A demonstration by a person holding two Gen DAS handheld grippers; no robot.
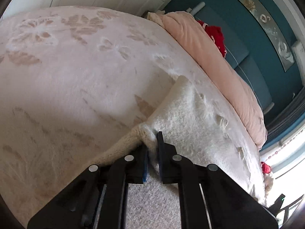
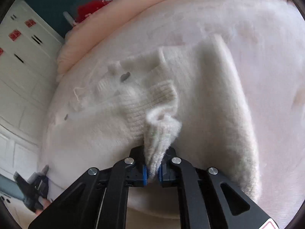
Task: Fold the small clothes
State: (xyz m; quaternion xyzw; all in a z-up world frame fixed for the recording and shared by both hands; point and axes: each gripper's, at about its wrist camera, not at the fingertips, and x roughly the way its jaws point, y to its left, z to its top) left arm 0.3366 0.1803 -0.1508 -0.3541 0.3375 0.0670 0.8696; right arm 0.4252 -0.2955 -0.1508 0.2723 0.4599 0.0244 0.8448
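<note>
A small fluffy white knitted cardigan (image 2: 219, 103) with grey buttons lies on a pale pink floral blanket (image 1: 66, 76). My right gripper (image 2: 152, 171) is shut on a bunched edge of the cardigan and lifts it slightly. My left gripper (image 1: 152, 152) is shut on another edge of the same cardigan (image 1: 190, 118), near a ribbed cuff or hem that trails to its left. In the right wrist view, the other hand-held gripper (image 2: 34, 190) shows at the lower left, beside the bed edge.
A folded peach duvet (image 1: 209, 57) lies along the far side of the bed with a red garment (image 1: 215, 34) behind it. A teal wall and headboard are beyond. White cupboards (image 2: 19, 66) stand at the left. Light carpet (image 1: 152, 200) is below the left gripper.
</note>
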